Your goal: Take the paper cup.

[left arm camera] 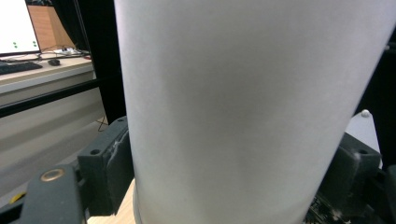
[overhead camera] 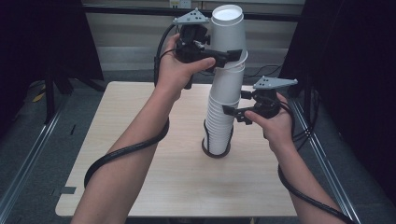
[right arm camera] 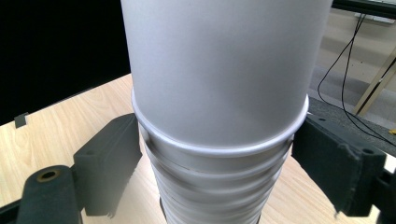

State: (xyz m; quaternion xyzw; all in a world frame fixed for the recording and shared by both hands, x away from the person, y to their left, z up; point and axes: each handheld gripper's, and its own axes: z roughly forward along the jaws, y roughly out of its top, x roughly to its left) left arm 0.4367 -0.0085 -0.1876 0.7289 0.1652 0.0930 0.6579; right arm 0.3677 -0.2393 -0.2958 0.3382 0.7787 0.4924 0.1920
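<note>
so the left tool point(overhead camera: 232, 55) is pinching the top cup point(overhead camera: 227, 35) up at 12 o'clock while the right tool point(overhead camera: 232, 111) squeezes the cup stack point(overhead camera: 220, 119) mid-desk point(overhead camera: 140, 154), probably steadying it so just one cup peels off.

We see the stack of cups point(overhead camera: 223, 109) standing upright in a ring holder point(overhead camera: 216, 151) near the middle of the table point(overhead camera: 140, 140). The top cup point(overhead camera: 228, 35) sits above the stack, with the left gripper point(overhead camera: 224, 57) reaching in from its left. The right gripper point(overhead camera: 232, 112) sits lower, at the stack's right side.
</note>
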